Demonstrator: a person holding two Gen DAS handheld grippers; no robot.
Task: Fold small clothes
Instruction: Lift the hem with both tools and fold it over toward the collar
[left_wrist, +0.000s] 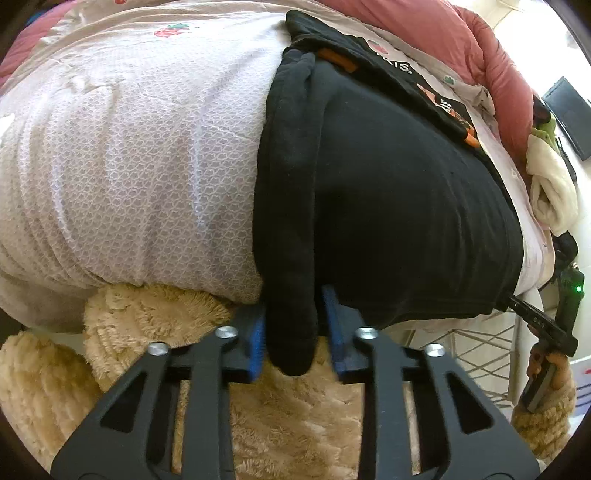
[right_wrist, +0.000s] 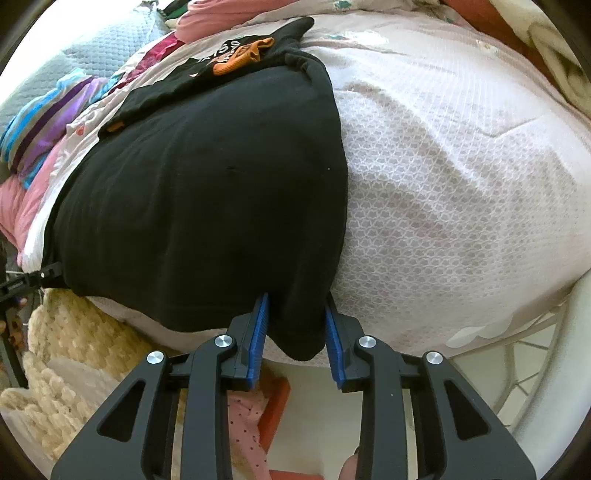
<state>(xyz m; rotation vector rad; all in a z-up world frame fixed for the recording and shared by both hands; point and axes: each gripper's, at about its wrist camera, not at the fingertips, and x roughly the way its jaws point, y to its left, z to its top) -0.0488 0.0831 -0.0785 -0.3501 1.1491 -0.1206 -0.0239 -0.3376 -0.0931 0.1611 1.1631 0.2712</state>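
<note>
Here black garment (left_wrist: 388, 206) runs lengthwise away from both tools, hem gripped.

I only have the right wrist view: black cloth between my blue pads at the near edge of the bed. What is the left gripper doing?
Observer: The left gripper has a rolled edge of the same black garment between its pads, at the garment's other near corner.
Operator: What is under that gripper?
Observer: A tan plush toy, against the bed's edge.
Operator: Anything beyond the garment on that side?
Observer: A cream cloth bunched at the bed's far side.
</note>
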